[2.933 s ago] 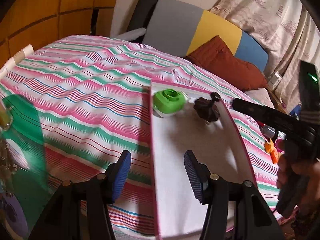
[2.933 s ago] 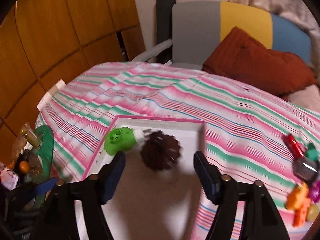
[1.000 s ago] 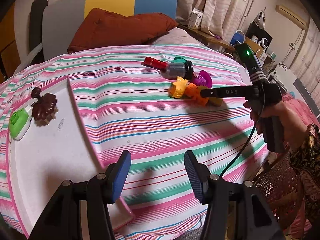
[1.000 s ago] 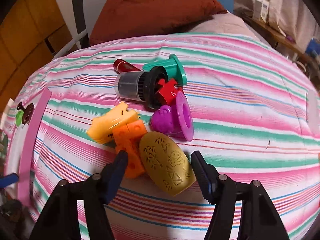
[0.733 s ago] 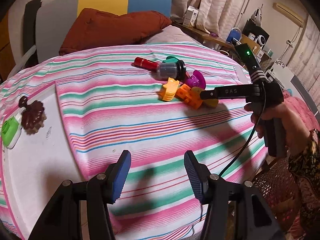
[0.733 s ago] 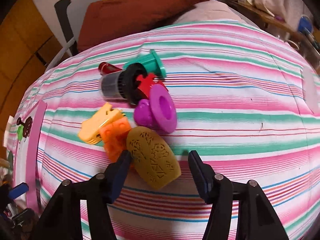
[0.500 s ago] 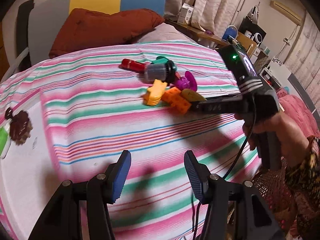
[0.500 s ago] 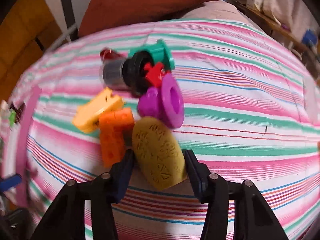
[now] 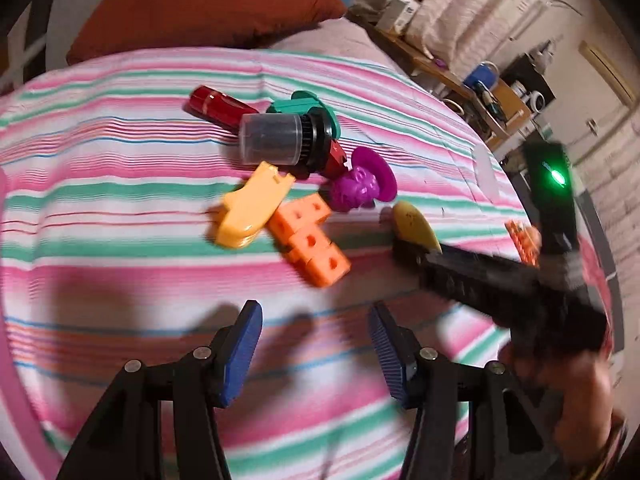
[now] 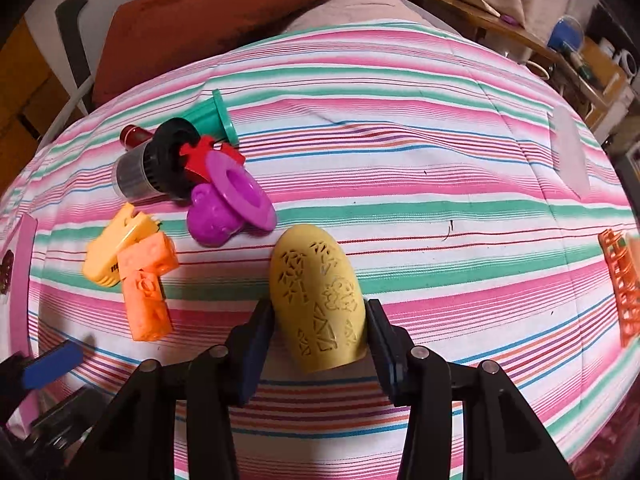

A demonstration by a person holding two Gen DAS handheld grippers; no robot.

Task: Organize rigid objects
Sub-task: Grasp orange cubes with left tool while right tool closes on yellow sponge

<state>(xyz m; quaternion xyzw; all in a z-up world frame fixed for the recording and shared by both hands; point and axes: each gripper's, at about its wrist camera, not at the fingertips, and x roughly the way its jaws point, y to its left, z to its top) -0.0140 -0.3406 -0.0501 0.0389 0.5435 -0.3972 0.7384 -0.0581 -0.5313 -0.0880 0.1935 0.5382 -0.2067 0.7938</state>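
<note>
On the striped cloth lies a pile of toys: an orange block [image 9: 312, 244] [image 10: 146, 284], a yellow piece [image 9: 248, 212] [image 10: 116, 248], a purple toy [image 9: 362, 188] [image 10: 228, 208], a grey-and-black cylinder [image 9: 276, 142] [image 10: 156, 168], a red tube [image 9: 218, 106] and a teal piece [image 10: 214, 118]. My right gripper [image 10: 320, 314] is closing, and its pads press on both sides of a patterned yellow egg [image 10: 316, 300] [image 9: 412, 226], which sits apart from the pile. My left gripper [image 9: 314, 320] is open and holds nothing, just in front of the orange block.
An orange lattice basket [image 10: 622, 280] stands at the right edge of the bed. The pink rim of the white tray [image 10: 22, 280] shows at far left. A brown cushion [image 9: 200, 8] lies behind, and a cluttered shelf [image 9: 480, 92] at back right. A person's hand [image 9: 568, 392] grips the right tool.
My left gripper swung right, from the tray towards the toy pile. My right gripper came down over the yellow egg, narrowed onto it and drew it clear of the orange block.
</note>
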